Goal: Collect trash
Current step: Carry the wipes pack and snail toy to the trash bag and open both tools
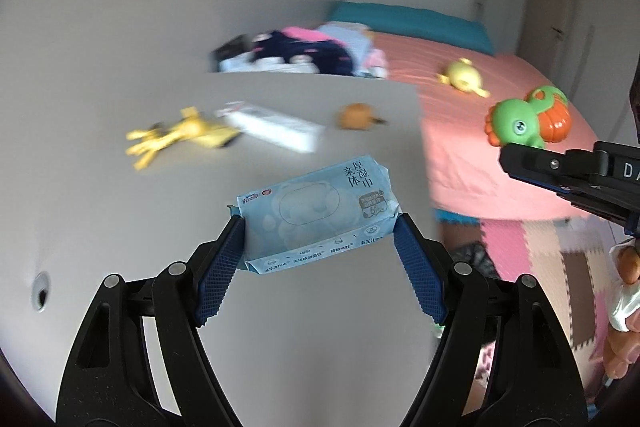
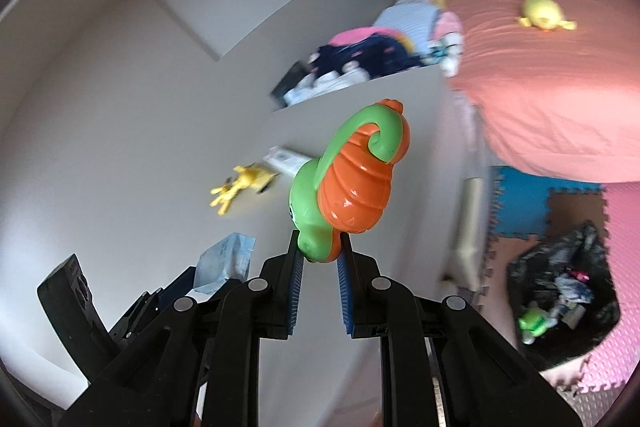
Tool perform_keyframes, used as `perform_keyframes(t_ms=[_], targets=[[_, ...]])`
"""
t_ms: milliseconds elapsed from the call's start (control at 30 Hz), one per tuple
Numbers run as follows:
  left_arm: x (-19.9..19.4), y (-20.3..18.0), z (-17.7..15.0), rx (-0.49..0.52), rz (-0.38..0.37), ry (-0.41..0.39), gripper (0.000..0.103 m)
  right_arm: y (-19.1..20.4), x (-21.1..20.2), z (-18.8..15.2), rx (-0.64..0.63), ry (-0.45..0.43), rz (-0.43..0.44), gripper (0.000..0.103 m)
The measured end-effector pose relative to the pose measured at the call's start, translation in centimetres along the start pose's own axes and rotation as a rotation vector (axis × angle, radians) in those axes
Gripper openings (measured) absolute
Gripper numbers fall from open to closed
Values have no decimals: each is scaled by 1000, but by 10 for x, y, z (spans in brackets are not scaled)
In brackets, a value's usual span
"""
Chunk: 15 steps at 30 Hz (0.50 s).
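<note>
Left wrist view has the left gripper (image 1: pixel 320 227) spread wide and pinching a blue wet wipes pack (image 1: pixel 316 215) by its two short ends, held up over the grey table (image 1: pixel 100 147). Further back on that table sit a yellow giraffe toy (image 1: pixel 176 137), a white box (image 1: pixel 272 125) and a small orange thing (image 1: pixel 356 115), all blurry. Over on the right, the right gripper (image 2: pixel 318 259) is nearly closed, clamping the bottom of a green and orange snail toy (image 2: pixel 352 183). Down on the foam floor mat (image 2: pixel 616 347) there's a black trash bag (image 2: pixel 564 295) with stuff already in it. A yellow duck toy (image 2: pixel 542 11) lies on the pink bed (image 2: pixel 552 87).
</note>
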<state>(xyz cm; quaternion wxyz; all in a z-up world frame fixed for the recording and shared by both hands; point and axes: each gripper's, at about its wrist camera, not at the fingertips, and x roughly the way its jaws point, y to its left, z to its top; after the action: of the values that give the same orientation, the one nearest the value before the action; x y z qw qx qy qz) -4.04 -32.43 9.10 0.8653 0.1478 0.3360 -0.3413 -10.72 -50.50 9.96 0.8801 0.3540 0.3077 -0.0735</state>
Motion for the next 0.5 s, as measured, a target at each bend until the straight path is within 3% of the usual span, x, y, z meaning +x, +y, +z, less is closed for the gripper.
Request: perform_keyframes(t_ms=[267, 500], targets=[[13, -130, -3, 161, -143, 30, 74, -90, -76, -4, 91, -65, -116, 18], [42, -214, -18, 260, -229, 109, 74, -160, -101, -8, 186, -52, -190, 18]])
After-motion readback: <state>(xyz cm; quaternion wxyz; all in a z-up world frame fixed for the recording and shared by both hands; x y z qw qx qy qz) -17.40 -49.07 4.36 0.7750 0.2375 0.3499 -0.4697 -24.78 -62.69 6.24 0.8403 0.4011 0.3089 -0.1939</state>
